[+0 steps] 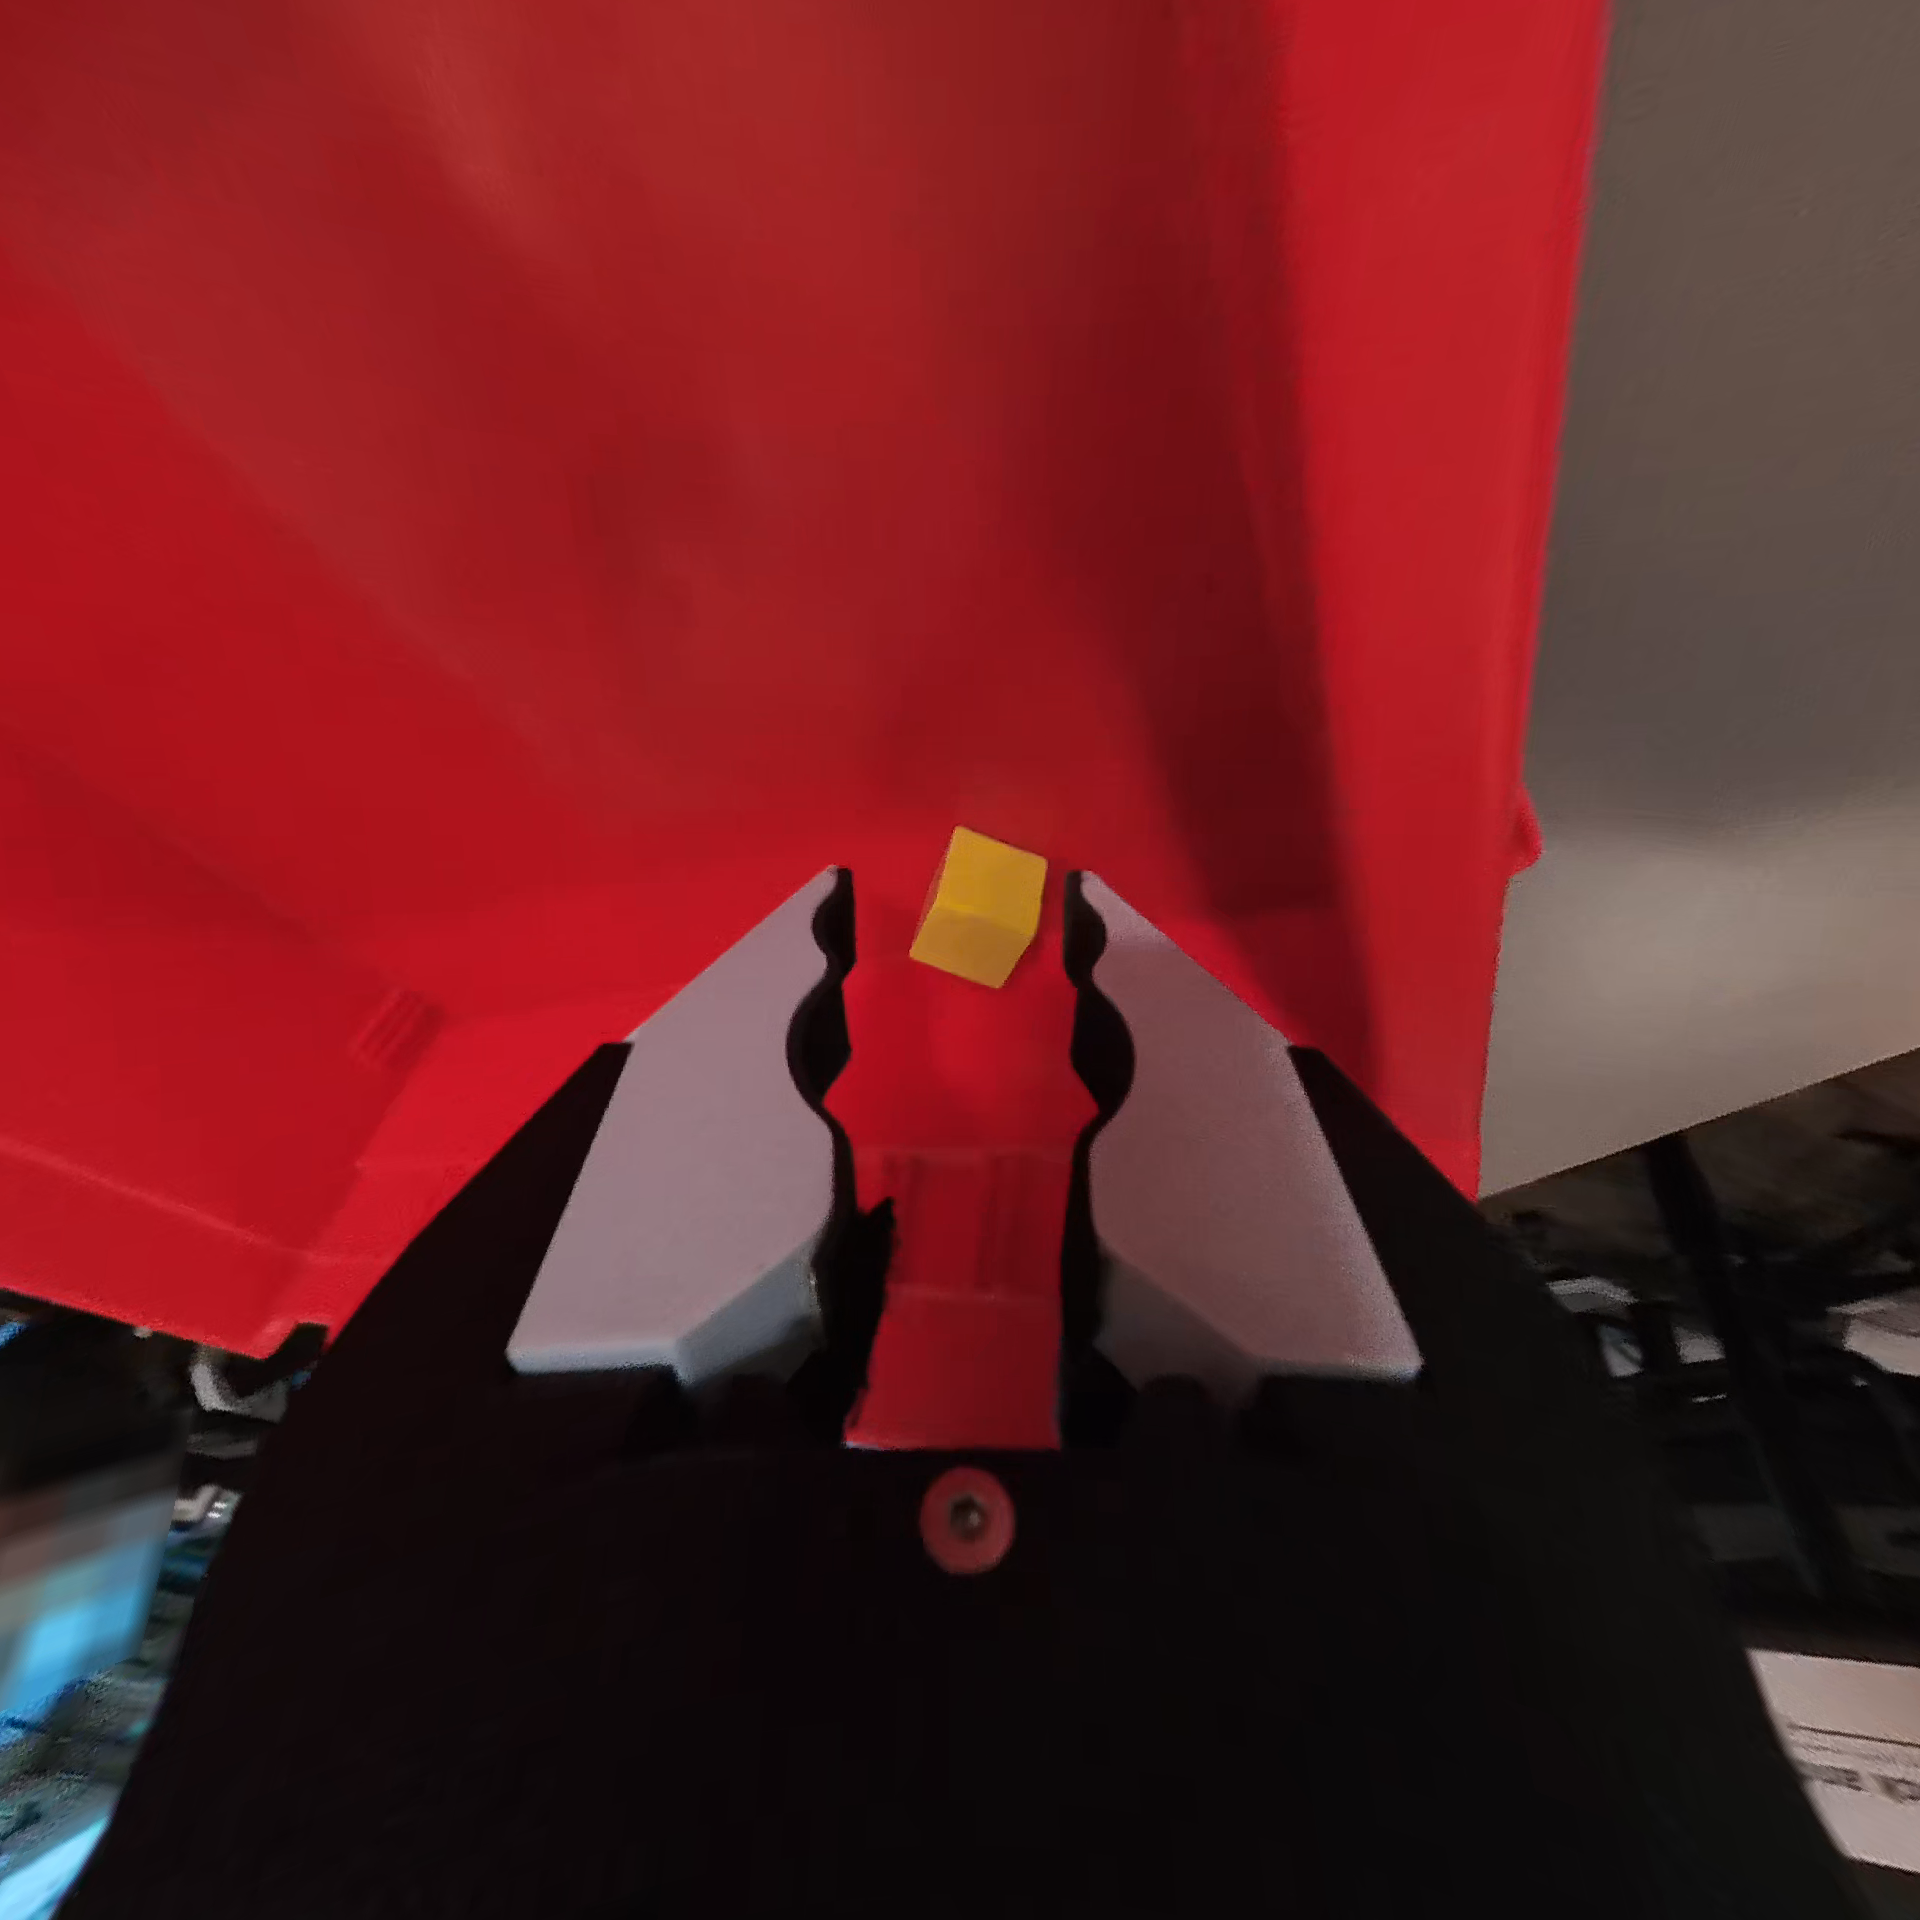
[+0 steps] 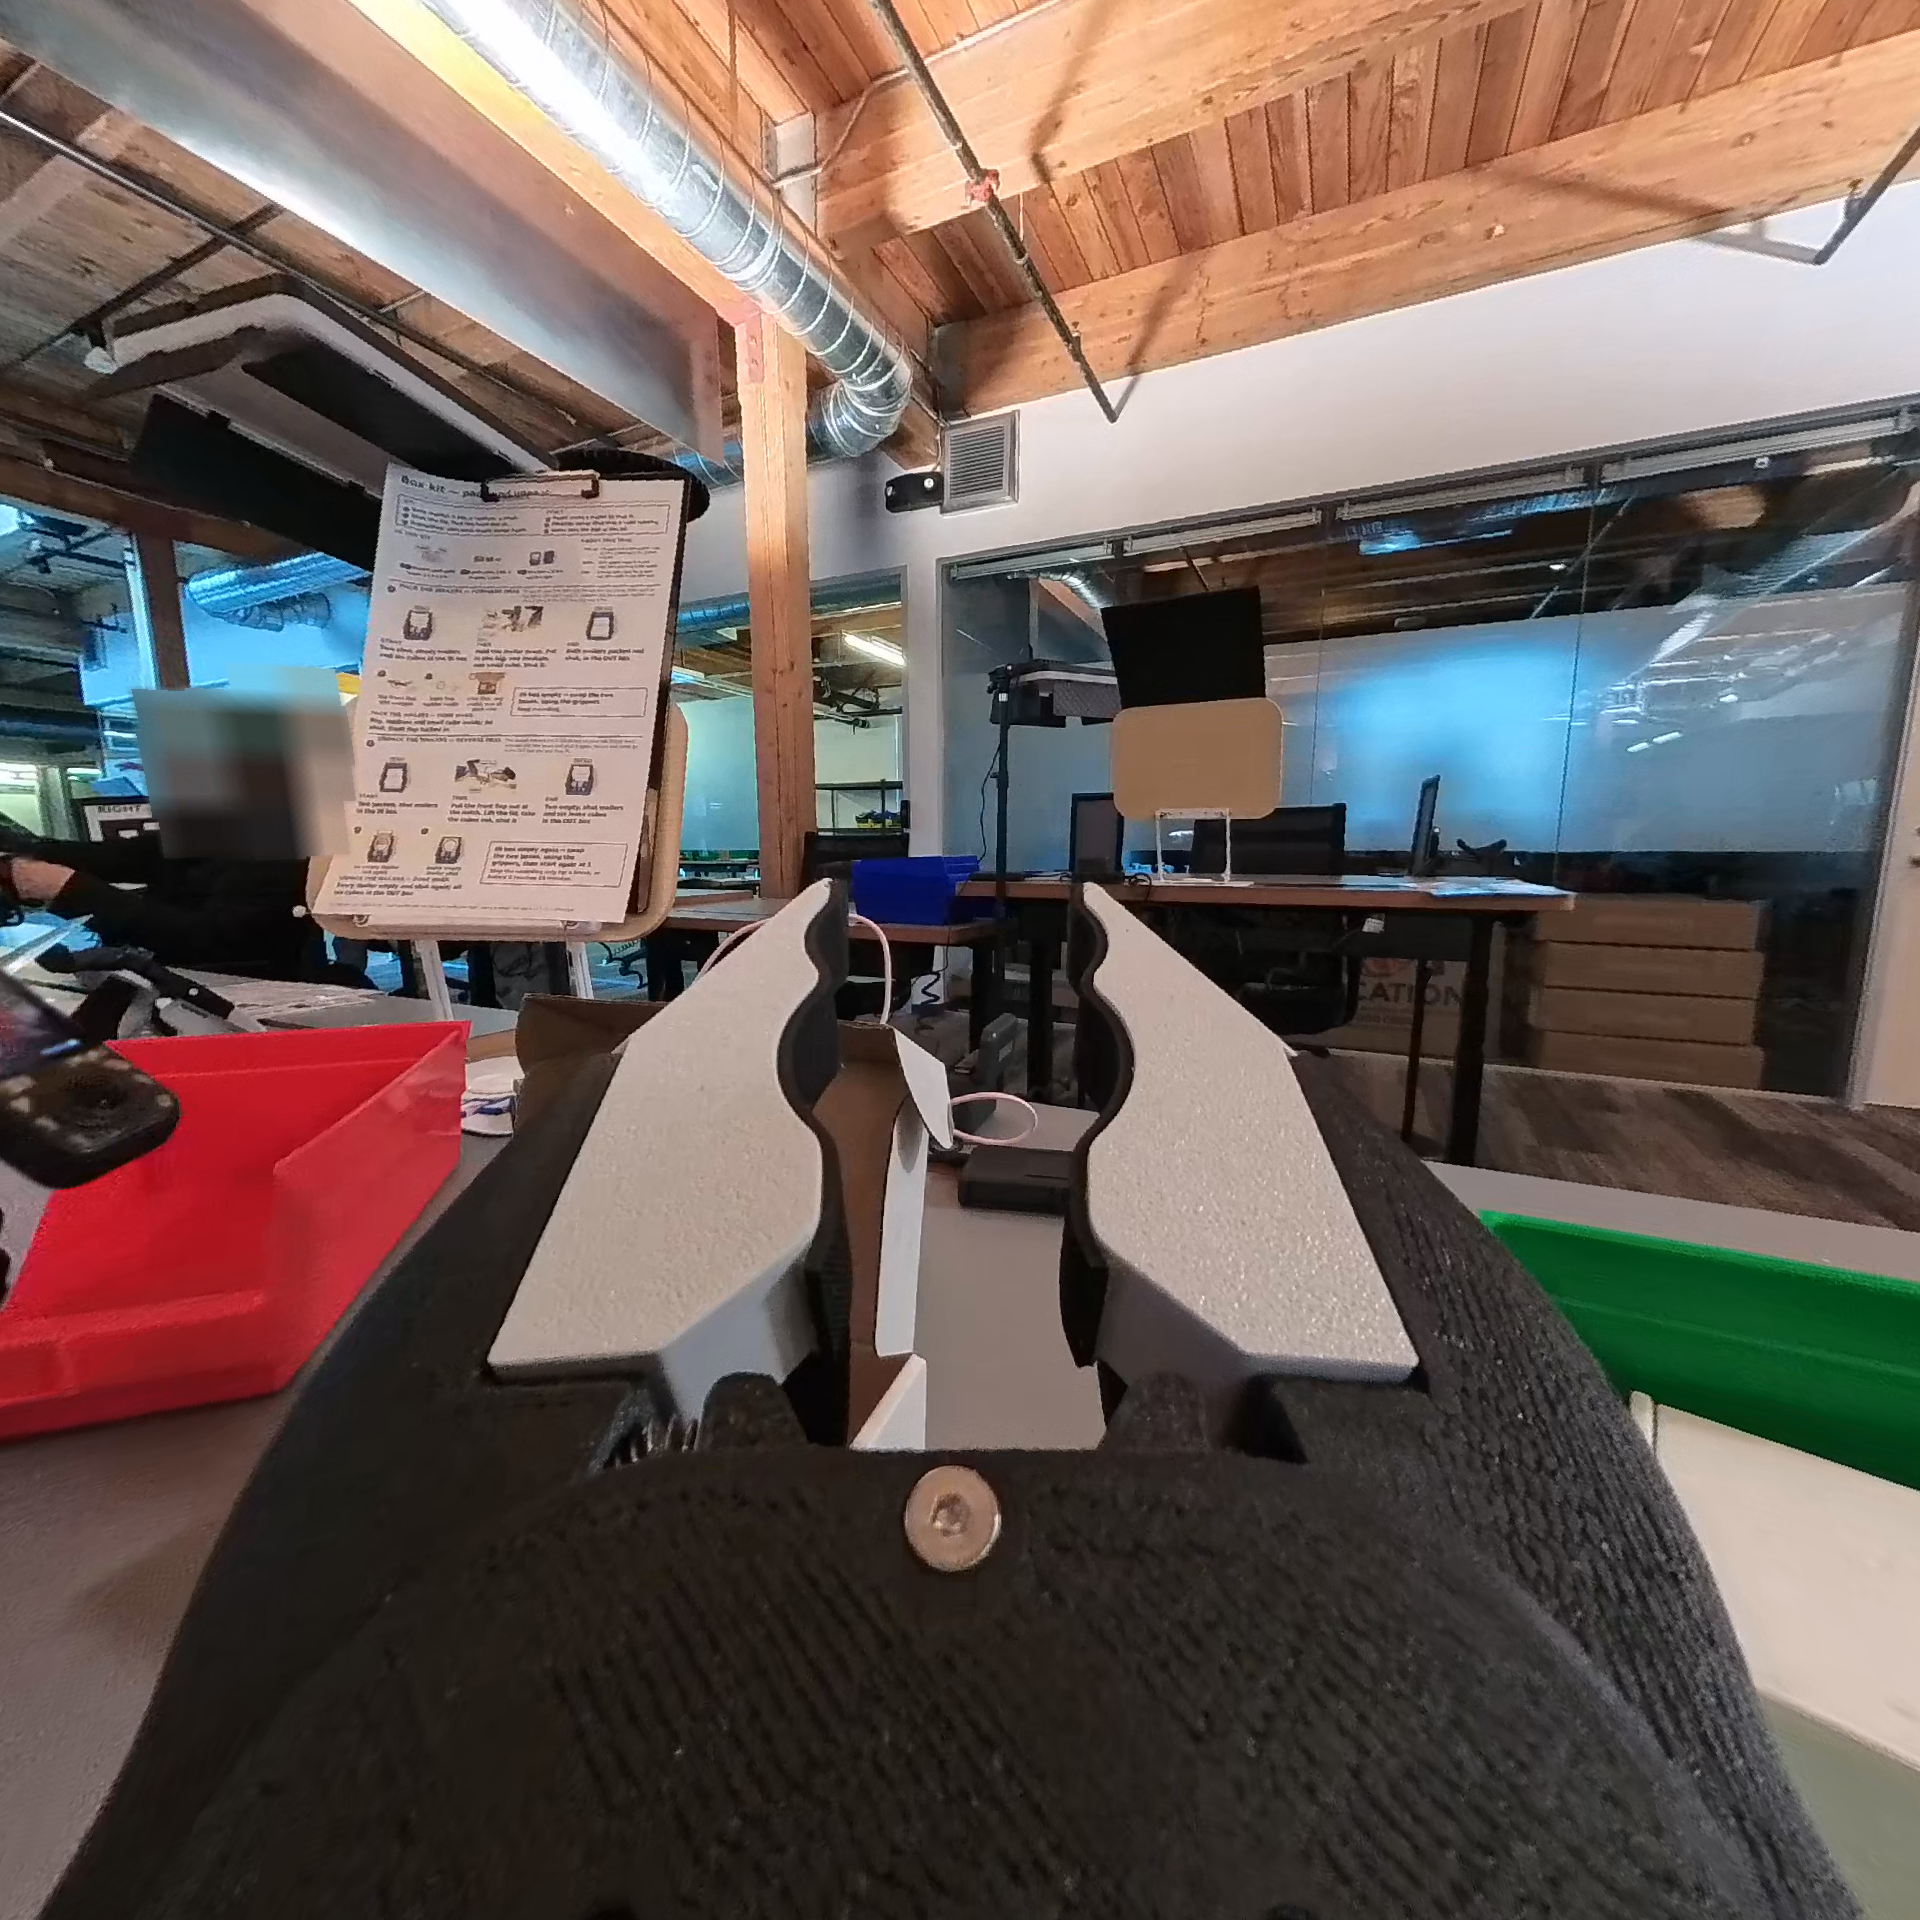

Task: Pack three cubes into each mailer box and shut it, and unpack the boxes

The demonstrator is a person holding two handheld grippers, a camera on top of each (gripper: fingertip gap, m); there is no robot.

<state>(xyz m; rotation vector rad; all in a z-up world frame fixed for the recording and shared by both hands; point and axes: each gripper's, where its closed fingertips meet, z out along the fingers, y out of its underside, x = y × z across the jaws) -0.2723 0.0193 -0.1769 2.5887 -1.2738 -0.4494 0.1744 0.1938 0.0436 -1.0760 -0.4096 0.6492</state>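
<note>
With its jaws spread part-way, the left gripper (image 1: 958, 883) points down into a red bin (image 1: 727, 416), and a yellow cube (image 1: 977, 906) sits between its fingertips. A strip of red shows on each side of the cube, so neither pad presses on it; nothing is held. The cube is turned slightly off square to the pads and rests on the bin floor, nearer the right-hand pad. View is motion-blurred.

Right gripper (image 2: 956, 914): jaws likewise part-way open, nothing between the tips. It is held level above the grey surface (image 2: 987, 1351). Low between its fingers stands the brown-and-white cardboard of a mailer box (image 2: 862, 1091) with its flaps up, apparently open. Outward from there: the red bin (image 2: 260, 1195) to the left, a green bin (image 2: 1714, 1330) to the right, a printed instruction sheet on a stand (image 2: 509, 707) behind, and a small black device with a white cable (image 2: 1013, 1174) on the surface.

Judgement: step in hand is the pick of a cube from the red bin, probably for packing into the open mailer. How many cubes the box already holds cannot be told.

Next move calls for: closing the left jaws squarely on two opposite cube faces, perhaps after a small twist to line up, then lifting clear of the bin wall and carrying across to the box.
</note>
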